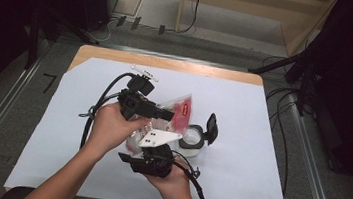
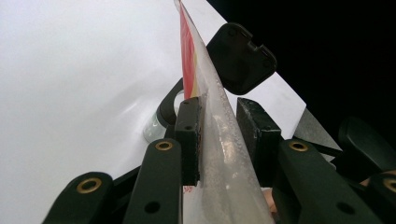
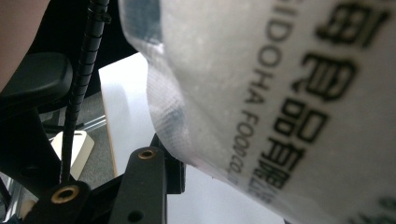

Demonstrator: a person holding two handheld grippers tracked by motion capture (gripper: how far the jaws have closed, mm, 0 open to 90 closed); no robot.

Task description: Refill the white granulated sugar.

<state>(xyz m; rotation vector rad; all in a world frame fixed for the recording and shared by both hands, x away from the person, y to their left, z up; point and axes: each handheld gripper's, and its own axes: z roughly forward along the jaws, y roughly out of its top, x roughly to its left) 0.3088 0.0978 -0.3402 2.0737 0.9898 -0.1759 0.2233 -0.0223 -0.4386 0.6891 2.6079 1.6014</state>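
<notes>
A clear plastic bag (image 1: 180,111) with a red label hangs tilted between my two grippers above the white sheet. My left gripper (image 1: 165,114) points right and is shut on the bag's upper part. In the left gripper view the bag (image 2: 219,154) runs edge-on between the two pads, and the gripper (image 2: 219,102) pinches it. My right gripper (image 1: 144,148) comes from below and is shut on the bag's lower end. In the right gripper view the printed bag (image 3: 280,93) hides one jaw, and the other pad (image 3: 173,175) lies against it.
A white jar (image 1: 194,141) with its black hinged lid (image 1: 211,128) flipped open stands just right of the bag; the lid (image 2: 240,58) is also in the left gripper view. White paper (image 1: 260,139) covers the wooden table (image 1: 168,62). Cables and dark stands lie beyond the edges.
</notes>
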